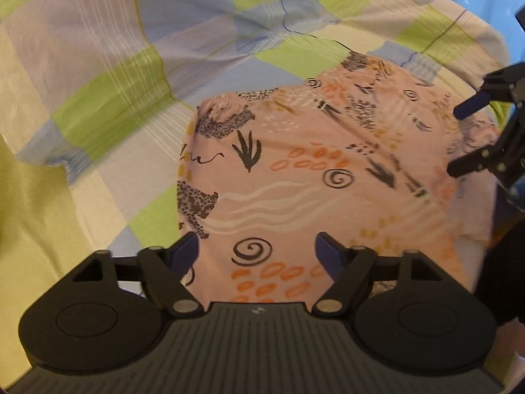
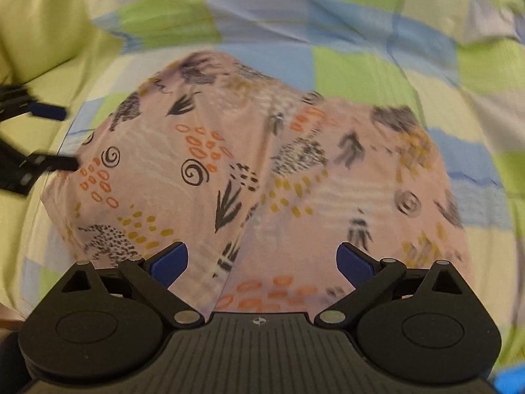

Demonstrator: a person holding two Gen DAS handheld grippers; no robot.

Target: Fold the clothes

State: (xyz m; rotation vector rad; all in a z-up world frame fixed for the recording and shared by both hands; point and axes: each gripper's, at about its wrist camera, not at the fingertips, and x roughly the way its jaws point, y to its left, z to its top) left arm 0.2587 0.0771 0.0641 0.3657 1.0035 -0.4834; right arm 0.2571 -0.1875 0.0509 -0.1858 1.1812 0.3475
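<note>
Pink patterned garment (image 1: 328, 177) folded flat on checked bedsheet (image 1: 108, 98).

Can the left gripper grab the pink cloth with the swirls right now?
Probably yes. The left gripper is open right over the pink patterned cloth, which lies flat on the checked green-and-blue bedsheet, with nothing in between.
</note>
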